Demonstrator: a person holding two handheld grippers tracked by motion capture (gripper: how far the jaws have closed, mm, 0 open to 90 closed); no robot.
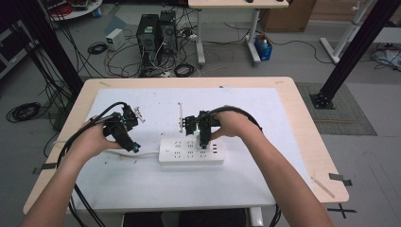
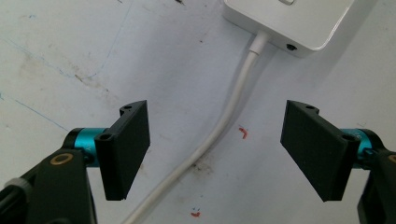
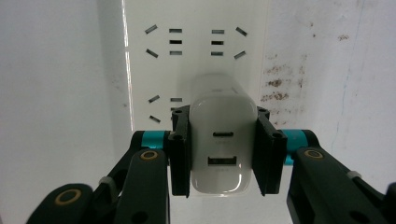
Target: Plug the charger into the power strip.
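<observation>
Charger (image 3: 223,149), a smooth white block with rounded corners and two ports on its face, sits clamped between the flat black fingers (image 3: 181,149) of the right gripper (image 3: 223,154), just over the sockets of the white power strip (image 3: 196,56). The left gripper (image 2: 215,149) has its ribbed fingers (image 2: 126,149) spread wide with nothing between them, above the strip's round white cable (image 2: 224,121). Both are over the stained white surface (image 2: 70,56).
</observation>
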